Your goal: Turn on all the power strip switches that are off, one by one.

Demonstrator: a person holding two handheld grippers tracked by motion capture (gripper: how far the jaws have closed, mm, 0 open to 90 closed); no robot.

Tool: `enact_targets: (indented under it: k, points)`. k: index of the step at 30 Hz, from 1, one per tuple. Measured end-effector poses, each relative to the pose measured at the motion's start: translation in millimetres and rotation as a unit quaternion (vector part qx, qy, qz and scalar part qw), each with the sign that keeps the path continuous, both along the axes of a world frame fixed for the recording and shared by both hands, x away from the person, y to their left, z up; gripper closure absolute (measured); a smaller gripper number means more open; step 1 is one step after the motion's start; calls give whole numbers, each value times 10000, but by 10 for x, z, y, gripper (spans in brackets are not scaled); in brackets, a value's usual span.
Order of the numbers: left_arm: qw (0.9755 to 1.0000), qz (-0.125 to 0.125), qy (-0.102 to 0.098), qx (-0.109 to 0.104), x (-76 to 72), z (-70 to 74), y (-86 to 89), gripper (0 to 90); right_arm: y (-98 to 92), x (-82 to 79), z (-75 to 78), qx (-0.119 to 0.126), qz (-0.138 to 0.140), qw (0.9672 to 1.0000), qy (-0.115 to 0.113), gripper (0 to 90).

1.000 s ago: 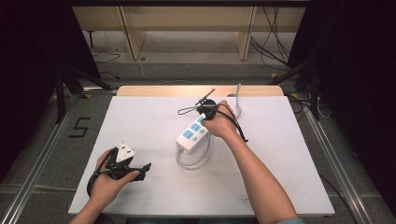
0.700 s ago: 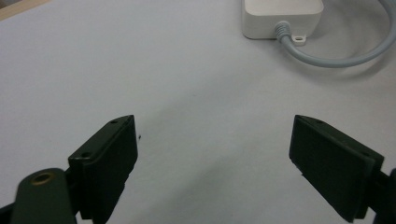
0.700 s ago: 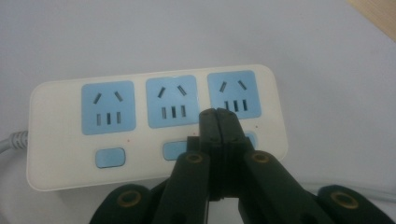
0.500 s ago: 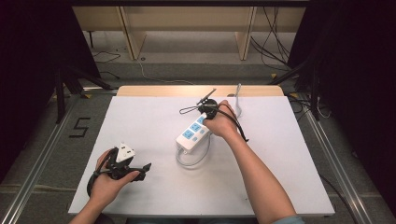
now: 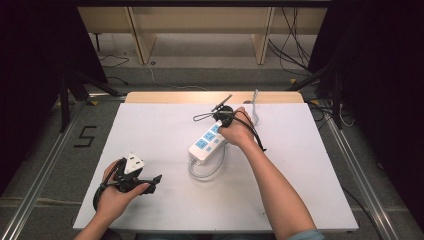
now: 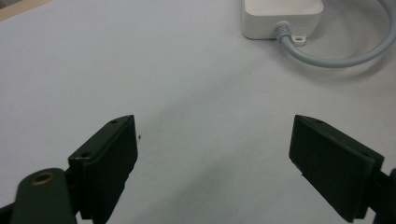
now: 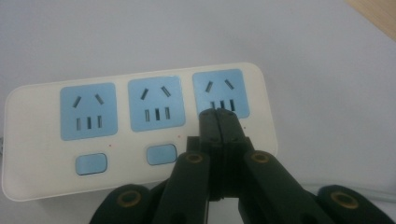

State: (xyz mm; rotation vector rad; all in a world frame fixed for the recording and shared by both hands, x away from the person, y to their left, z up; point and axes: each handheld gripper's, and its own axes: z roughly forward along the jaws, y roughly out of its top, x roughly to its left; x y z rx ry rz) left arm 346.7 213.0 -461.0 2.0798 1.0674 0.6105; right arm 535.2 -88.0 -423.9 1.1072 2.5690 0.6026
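The right gripper (image 7: 218,116) has its jaws pressed together, empty, and covers the third button of the power strip (image 7: 135,126) at mid-table. The left gripper (image 6: 215,163) gapes over bare table (image 6: 196,84), the strip's cord end (image 6: 282,18) cut off at the top.

Bare forearms, a light blue sleeve edge at the right elbow. Black left tongs (image 6: 215,163) with flat, thick rectangular pads (image 6: 334,163), small screw holes along the edges, brass-ringed pivot at near left. Black right tongs (image 7: 218,122), narrow arms, four brass-ringed pivots, thin black cable looping off.
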Motion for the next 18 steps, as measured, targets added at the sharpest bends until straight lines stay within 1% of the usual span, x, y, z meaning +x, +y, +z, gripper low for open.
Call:
enact_targets:
  k: [13,18]
  points:
    - [10000,3,-3,-11,0,-1,2,152,-7,48,-65,-29,-57,10000,27,900]
    - [10000,3,-2,-12,0,-1,4,151,-1,57,-94,-111,-78,9999,21,900]
